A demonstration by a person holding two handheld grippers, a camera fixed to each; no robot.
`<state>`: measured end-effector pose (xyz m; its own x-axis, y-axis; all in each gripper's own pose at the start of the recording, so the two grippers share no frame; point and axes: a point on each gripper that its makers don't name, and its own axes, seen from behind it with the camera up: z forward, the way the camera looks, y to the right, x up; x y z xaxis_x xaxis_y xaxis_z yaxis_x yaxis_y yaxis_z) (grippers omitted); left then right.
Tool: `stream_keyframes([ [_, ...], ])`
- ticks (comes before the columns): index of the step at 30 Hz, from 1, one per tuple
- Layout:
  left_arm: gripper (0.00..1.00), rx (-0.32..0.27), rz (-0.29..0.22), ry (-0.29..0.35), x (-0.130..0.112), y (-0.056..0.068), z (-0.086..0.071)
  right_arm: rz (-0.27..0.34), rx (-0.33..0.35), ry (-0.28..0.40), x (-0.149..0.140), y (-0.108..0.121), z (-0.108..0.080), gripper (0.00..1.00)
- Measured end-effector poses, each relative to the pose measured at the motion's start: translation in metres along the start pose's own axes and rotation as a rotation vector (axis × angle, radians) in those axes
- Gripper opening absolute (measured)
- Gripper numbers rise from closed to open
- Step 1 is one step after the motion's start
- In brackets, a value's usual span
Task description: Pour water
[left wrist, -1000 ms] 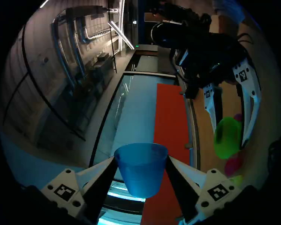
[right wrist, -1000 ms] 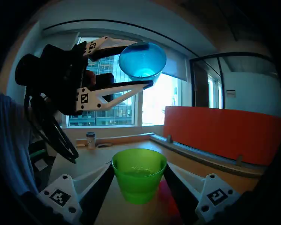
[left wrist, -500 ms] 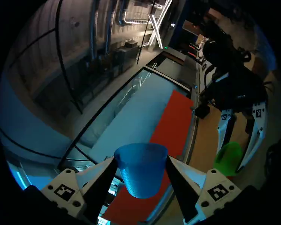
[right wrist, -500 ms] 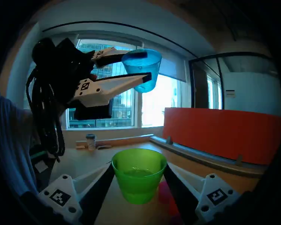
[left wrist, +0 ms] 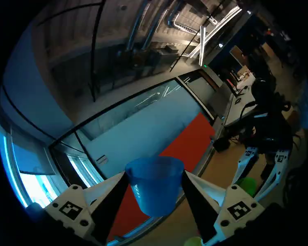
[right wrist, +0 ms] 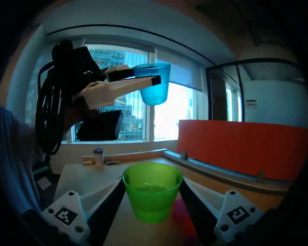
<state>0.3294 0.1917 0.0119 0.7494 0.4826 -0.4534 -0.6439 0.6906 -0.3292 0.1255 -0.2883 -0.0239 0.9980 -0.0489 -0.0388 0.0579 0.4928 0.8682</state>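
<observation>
A: Two cups, and each one held?
B: Yes. The right gripper (right wrist: 152, 183) is closed on the green cup (right wrist: 152, 194), one finger pressing each side. That cup stands upright over the counter (right wrist: 84, 174); whether its base touches I cannot tell. Some clear liquid shows inside it.
A: And the blue cup?
B: The blue cup (right wrist: 153, 86) is high above the green cup, well apart from it, clamped between both fingers of the left gripper (right wrist: 147, 76). It sits close to upright, mouth up. I cannot tell whether it has water in it.
A: What lies around the green cup?
B: Behind it and to its right runs an orange partition (right wrist: 244, 147). Just behind it something pink (right wrist: 179, 208) lies on the counter, too blurred to name. Far behind it, to its left, a small jar (right wrist: 98, 156) stands below the window (right wrist: 125, 119).
A: Anything of the person?
B: A blue sleeve (right wrist: 10, 164), left of the green cup, and black cables (right wrist: 51, 119) looping down from the left gripper above it.
</observation>
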Motion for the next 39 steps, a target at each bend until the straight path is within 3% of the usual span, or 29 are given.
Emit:
stream_keyframes([
  [15, 0.86, -0.016, -0.357, -0.017, -0.02, -0.011, -0.001, -0.006, -0.007, 0.007, 0.001, -0.003, -0.004, 0.9],
  [24, 0.86, -0.059, -0.561, -0.028, -0.028, -0.006, 0.005, -0.007, -0.005, 0.01, 0.003, -0.008, -0.005, 0.9],
  [27, 0.86, -0.072, -0.601, -0.043, -0.034, -0.002, 0.004, -0.01, -0.006, 0.008, 0.003, -0.009, -0.004, 0.9],
  [30, 0.87, -0.084, -0.607, -0.06, -0.041, 0.002, 0.003, -0.011, -0.007, 0.005, 0.004, -0.011, -0.004, 0.9],
  [39, 0.87, -0.094, -0.564, -0.1, -0.062, 0.01, -0.003, 0.006, -0.014, -0.001, 0.008, -0.009, -0.005, 0.9],
])
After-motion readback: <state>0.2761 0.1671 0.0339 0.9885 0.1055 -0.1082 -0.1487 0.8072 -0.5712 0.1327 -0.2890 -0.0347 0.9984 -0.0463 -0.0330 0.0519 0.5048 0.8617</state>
